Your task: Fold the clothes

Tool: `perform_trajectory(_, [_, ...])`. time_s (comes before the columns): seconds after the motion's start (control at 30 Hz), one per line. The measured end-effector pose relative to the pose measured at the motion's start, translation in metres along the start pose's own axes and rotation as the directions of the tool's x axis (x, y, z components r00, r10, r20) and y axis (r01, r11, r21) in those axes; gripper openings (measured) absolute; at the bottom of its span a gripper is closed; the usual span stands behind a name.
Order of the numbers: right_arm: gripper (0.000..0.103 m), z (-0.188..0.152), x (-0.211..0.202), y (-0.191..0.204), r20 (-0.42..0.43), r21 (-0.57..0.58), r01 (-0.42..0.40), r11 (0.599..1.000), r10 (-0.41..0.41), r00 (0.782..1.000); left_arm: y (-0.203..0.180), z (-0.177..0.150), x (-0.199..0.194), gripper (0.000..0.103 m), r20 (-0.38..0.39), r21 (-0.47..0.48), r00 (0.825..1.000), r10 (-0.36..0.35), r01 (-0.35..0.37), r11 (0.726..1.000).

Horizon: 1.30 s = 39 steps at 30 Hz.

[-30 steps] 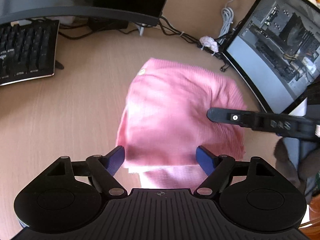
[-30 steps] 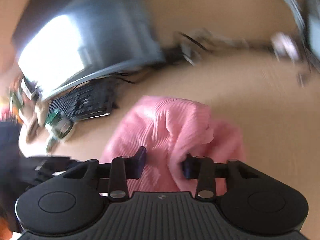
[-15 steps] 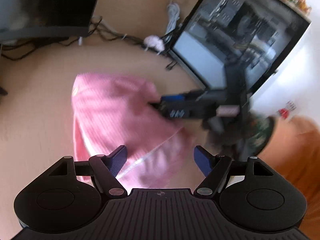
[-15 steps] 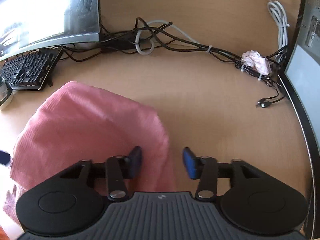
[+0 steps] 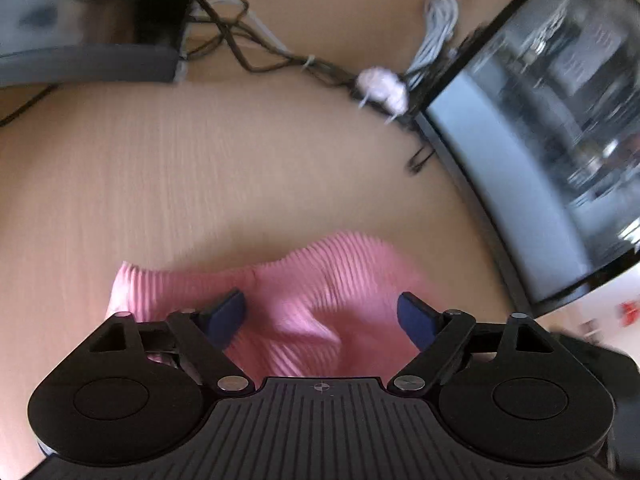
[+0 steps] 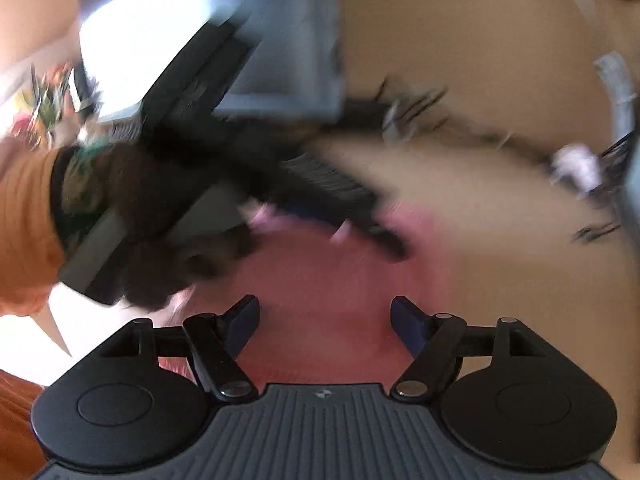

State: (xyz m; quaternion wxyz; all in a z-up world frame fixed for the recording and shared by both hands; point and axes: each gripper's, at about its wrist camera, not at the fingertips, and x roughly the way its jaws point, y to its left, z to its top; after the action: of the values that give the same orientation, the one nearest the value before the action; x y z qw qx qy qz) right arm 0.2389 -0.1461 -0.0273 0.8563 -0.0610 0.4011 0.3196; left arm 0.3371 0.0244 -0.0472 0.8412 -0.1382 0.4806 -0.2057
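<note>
Both the left hand-held gripper (image 5: 322, 314) and right hand-held gripper (image 6: 325, 320) hover released over the pink garment (image 5: 320, 292) lying bunched on the bench (image 5: 200, 168) just ahead, probably positioning for another fold.

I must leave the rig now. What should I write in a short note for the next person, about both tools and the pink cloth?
Left tool: open, holding nothing, low over the pink cloth.
Right tool: open, holding nothing, also above the cloth; this view is blurred by motion.
Cloth: lies bunched on the wooden desk, between the curved monitor and the computer case.
Done: the cloth looks partly folded; how many folds cannot be told.
Left: flatten the bump in the middle, make any last fold, square the edges.
</note>
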Motion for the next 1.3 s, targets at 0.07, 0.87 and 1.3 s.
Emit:
perform_trajectory(0.07, [0.077,-0.004,0.019,-0.003,-0.048,0.045,-0.005,0.999,0.007,0.999,-0.007,0.0,0.0,0.09,0.008,0.029,1.0,0.025,-0.025,0.999])
perform_trajectory(0.87, [0.103,-0.003,-0.011,-0.012,-0.049,-0.022,-0.045,0.999,0.044,0.998,0.022,-0.076,-0.098,0.094,0.103,0.016,0.93,0.353,-0.357,0.934])
perform_trajectory(1.3, [0.103,0.009,0.039,-0.032,-0.021,-0.114,0.325,0.939,-0.33,0.944,0.011,-0.079,-0.094,0.093,0.094,0.039,0.95,0.297,-0.302,0.953])
